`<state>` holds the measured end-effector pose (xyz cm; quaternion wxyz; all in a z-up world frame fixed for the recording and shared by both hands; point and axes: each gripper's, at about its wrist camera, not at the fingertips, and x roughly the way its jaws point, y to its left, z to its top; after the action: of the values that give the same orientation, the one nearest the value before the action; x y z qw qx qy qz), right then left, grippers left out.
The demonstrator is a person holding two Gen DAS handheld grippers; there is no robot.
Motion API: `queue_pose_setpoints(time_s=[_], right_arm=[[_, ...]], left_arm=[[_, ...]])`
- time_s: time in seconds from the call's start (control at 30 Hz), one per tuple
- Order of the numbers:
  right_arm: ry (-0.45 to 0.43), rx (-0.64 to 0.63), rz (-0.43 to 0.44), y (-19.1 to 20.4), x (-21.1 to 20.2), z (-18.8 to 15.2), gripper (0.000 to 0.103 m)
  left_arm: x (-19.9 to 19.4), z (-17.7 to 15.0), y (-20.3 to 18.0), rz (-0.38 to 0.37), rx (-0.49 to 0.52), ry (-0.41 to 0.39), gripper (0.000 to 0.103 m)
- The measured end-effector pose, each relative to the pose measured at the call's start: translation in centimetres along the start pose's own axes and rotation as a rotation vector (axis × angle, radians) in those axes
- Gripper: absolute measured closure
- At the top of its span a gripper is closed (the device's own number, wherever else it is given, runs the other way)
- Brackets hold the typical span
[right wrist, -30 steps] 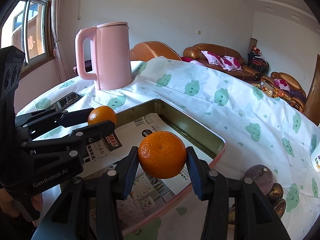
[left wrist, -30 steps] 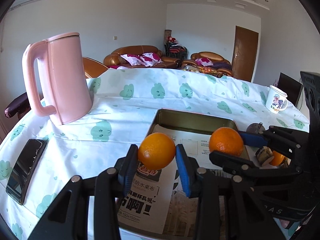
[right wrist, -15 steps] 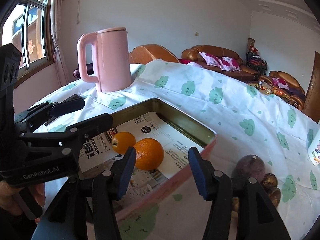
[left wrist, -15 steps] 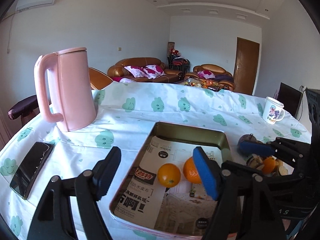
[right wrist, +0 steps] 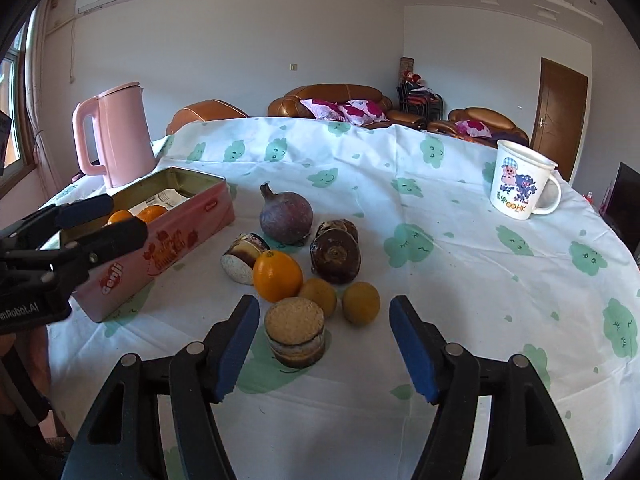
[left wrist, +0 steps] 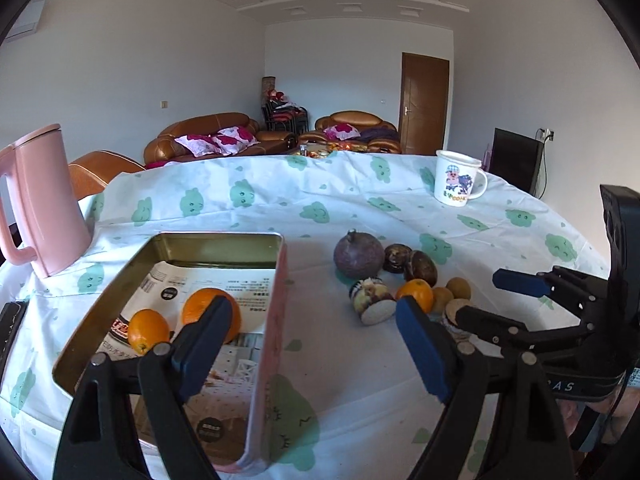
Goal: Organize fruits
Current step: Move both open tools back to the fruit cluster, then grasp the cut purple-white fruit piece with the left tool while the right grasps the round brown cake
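Note:
A pink tin tray (left wrist: 276,312) (right wrist: 188,224) lined with printed paper holds two oranges (left wrist: 149,330) (left wrist: 208,312). To its right on the cloth lies a pile of fruit: a third orange (right wrist: 277,275) (left wrist: 416,294), a purple round fruit (right wrist: 286,213) (left wrist: 359,255), dark brown pieces (right wrist: 335,256), two small yellow-brown fruits (right wrist: 361,303) and a cut stub (right wrist: 295,332). My left gripper (left wrist: 316,344) is open and empty above the tray's right wall. My right gripper (right wrist: 320,344) is open and empty just short of the pile.
A pink kettle (left wrist: 38,200) (right wrist: 116,136) stands behind the tray at the left. A white cartoon mug (right wrist: 522,180) (left wrist: 458,178) stands at the far right. A dark phone (left wrist: 10,320) lies at the left table edge. Sofas and a door are beyond.
Both grippers let go of their oranges, which now lie in the tray. Both then swung right toward the fruit pile, jaws wide open.

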<state>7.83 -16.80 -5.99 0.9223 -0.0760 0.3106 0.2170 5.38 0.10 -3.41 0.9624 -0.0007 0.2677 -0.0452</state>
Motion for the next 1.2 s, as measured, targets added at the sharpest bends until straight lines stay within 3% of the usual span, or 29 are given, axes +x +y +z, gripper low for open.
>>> queue_pose_setpoints(time_s=[0.2, 0.23, 0.3, 0.37, 0.53, 0.67, 0.9, 1.07, 1.2], right_arm=[[0.098, -0.055, 0.007, 0.7, 1.6, -0.3, 0.036], [0.107, -0.053, 0.011, 0.6, 1.8, -0.3, 0.039], [0.118, -0.049, 0.022, 0.5, 2.0, -0.5, 0.058], [0.112, -0.055, 0.018, 0.7, 1.8, -0.6, 0.066], [0.086, 0.009, 0.025, -0.4, 1.4, -0.5, 0.066], [0.072, 0.053, 0.049, -1.1, 1.2, -0.4, 0.066], [0.060, 0.101, 0.037, -1.7, 1.1, -0.3, 0.066], [0.048, 0.093, 0.014, -1.6, 0.8, -0.3, 0.066], [0.048, 0.094, 0.011, -1.7, 0.8, -0.4, 0.066]], left_arm=[[1.2, 0.0, -1.5, -0.022, 0.018, 0.039, 0.017], [1.5, 0.0, -1.7, -0.024, 0.018, 0.048, 0.017], [1.9, 0.0, -1.9, -0.038, 0.019, 0.063, 0.017], [2.5, 0.1, -2.4, -0.044, 0.031, 0.089, 0.019], [4.0, 0.4, -3.0, -0.103, 0.021, 0.161, 0.031], [5.3, 1.1, -3.1, -0.075, 0.024, 0.192, 0.042], [7.3, 1.5, -3.7, -0.033, 0.063, 0.237, 0.043], [8.1, 1.7, -5.2, -0.009, 0.125, 0.251, 0.052], [9.5, 1.9, -4.6, -0.034, 0.090, 0.298, 0.058]])
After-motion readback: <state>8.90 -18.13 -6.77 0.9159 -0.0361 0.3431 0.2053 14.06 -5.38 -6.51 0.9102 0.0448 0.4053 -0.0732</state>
